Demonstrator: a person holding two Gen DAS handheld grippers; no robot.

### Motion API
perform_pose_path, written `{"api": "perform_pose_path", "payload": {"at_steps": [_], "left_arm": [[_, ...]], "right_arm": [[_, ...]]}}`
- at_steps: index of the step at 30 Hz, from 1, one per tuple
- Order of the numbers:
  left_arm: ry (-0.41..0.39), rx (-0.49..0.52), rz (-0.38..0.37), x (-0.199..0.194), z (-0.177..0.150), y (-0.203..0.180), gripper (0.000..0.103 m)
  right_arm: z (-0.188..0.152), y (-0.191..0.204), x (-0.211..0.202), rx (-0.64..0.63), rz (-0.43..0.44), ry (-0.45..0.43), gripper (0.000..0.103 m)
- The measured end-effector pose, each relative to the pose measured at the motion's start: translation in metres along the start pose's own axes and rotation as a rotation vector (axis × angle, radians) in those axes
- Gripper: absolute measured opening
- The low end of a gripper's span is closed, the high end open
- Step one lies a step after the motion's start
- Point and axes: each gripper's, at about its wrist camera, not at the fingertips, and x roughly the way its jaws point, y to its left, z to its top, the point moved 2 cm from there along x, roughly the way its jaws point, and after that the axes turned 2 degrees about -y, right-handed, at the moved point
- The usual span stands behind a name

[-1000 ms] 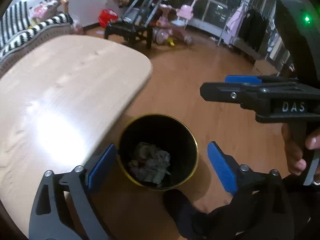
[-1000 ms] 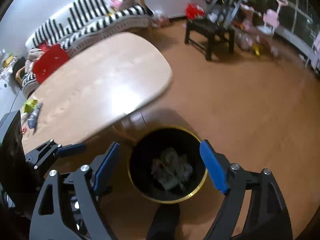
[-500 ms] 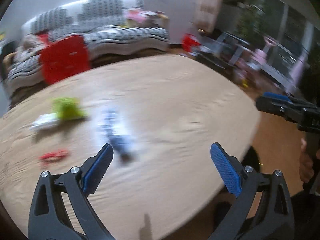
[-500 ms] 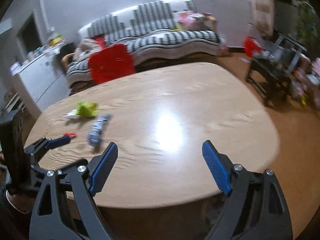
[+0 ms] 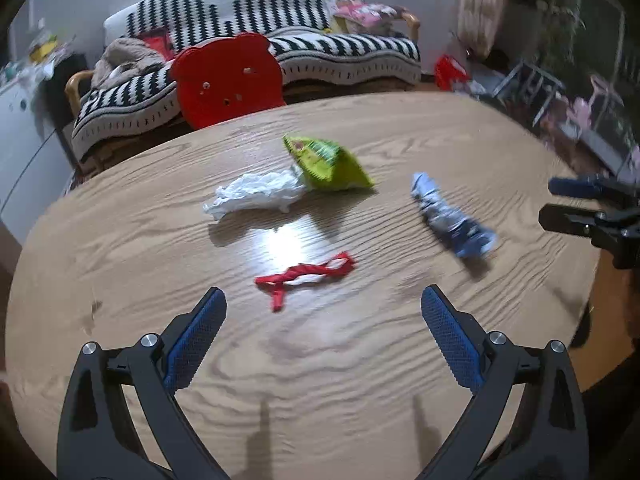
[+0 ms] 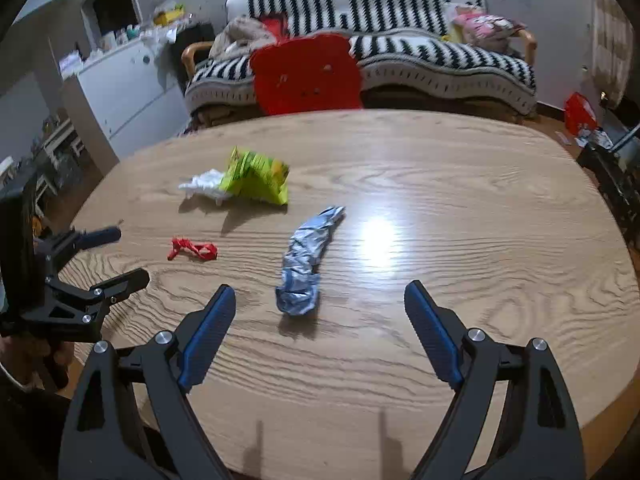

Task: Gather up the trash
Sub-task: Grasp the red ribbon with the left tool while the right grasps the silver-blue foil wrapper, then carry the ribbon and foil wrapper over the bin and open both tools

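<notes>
Several pieces of trash lie on the wooden table (image 5: 400, 380) (image 6: 480, 216). A red scrap (image 5: 306, 274) (image 6: 193, 249) lies just ahead of my left gripper (image 5: 324, 312), which is open and empty. A crumpled blue-and-silver wrapper (image 6: 306, 262) (image 5: 452, 218) sits just ahead of my right gripper (image 6: 320, 310), also open and empty. Farther back, a green snack bag (image 5: 326, 164) (image 6: 258, 176) touches a crumpled white tissue (image 5: 256, 194) (image 6: 204, 184). Each gripper shows at the side of the other's view: the right gripper (image 5: 580, 204) and the left gripper (image 6: 120, 256).
A red bear-shaped chair back (image 5: 228, 80) (image 6: 306, 76) stands at the table's far edge. Behind it is a black-and-white striped sofa (image 5: 280, 20) (image 6: 400, 20). A white cabinet (image 6: 124, 84) is at the left. Wooden floor and dark furniture (image 5: 528, 84) lie to the right.
Both views have swung from the black bin on the floor, with crumpled trash in it, to the tabletop with its trash. Both grippers stayed open throughout.
</notes>
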Motion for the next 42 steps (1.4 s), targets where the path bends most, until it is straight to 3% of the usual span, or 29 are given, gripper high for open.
{"api": "perform_pose_path", "payload": {"at_steps": [8,14,17,20,22,23,24,31,42], "left_arm": [[0.079,0.028,-0.023,0.055,-0.003,0.021,0.095],[0.099,0.042,-0.037,0.071,0.0,0.019,0.094],[0.089,0.067,-0.031,0.074,0.0,0.012,0.082],[0.08,0.083,-0.048,0.072,0.0,0.004,0.066],[0.081,0.098,-0.057,0.069,0.001,-0.001,0.044],[0.082,0.104,-0.055,0.068,0.001,-0.003,0.038],[0.085,0.108,-0.053,0.066,0.001,-0.006,0.025],[0.09,0.093,-0.072,0.058,0.003,-0.024,0.011],[0.01,0.043,-0.056,0.023,0.02,-0.051,0.01]], "right_arm": [[-0.007,0.014,0.06,-0.051,-0.019,0.108,0.083],[-0.005,0.014,0.087,-0.035,-0.026,0.126,0.081],[-0.001,0.014,0.094,-0.037,-0.033,0.116,0.073],[0.002,0.011,0.095,-0.033,-0.024,0.108,0.054],[0.002,0.009,0.093,-0.029,-0.016,0.113,0.03],[0.002,0.008,0.09,-0.032,-0.014,0.109,0.027],[0.003,0.009,0.088,-0.039,-0.02,0.104,0.026],[0.004,0.004,0.063,-0.044,-0.035,0.057,0.025],[0.006,-0.008,0.028,-0.03,-0.044,0.004,0.024]]}}
